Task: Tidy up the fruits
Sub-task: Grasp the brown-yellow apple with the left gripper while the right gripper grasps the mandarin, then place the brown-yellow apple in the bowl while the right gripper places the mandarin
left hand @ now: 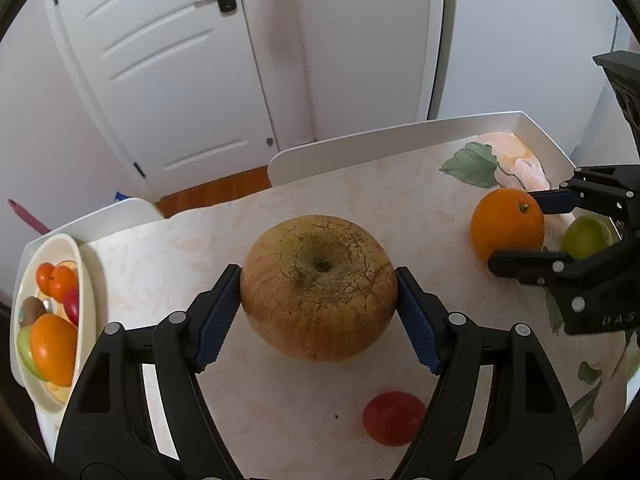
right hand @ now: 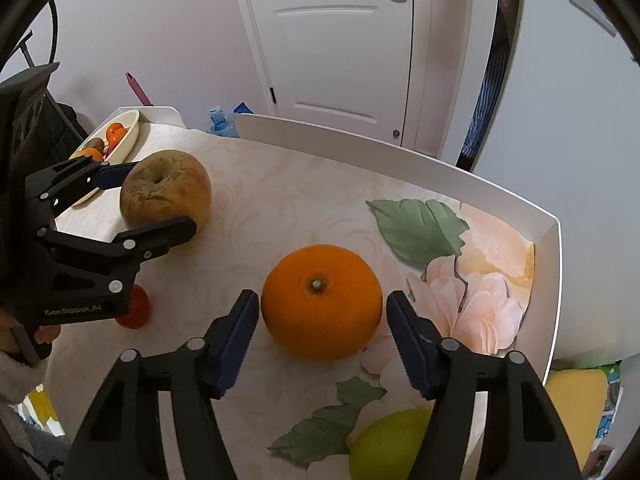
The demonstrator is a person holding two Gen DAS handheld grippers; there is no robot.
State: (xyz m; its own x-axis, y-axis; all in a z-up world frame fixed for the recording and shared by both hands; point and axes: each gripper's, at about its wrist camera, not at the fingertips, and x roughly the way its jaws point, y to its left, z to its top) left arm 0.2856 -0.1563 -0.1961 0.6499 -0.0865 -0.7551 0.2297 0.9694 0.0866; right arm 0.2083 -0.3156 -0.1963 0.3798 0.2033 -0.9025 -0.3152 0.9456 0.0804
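A large yellow-brown apple (left hand: 318, 288) rests on the table between the blue pads of my left gripper (left hand: 319, 312), and both pads touch its sides. It also shows in the right wrist view (right hand: 166, 190). An orange (right hand: 322, 302) sits between the fingers of my right gripper (right hand: 322, 338); the left pad is at its skin, the right pad a small gap away. The orange also shows in the left wrist view (left hand: 507, 226). A cream oval bowl (left hand: 86, 300) with several fruits stands at the table's left end.
A small red fruit (left hand: 394, 418) lies on the table near the left gripper. A green fruit (right hand: 390, 446) lies by the right gripper. The table (right hand: 280, 208) has a raised white rim (right hand: 554, 280). A white door stands behind.
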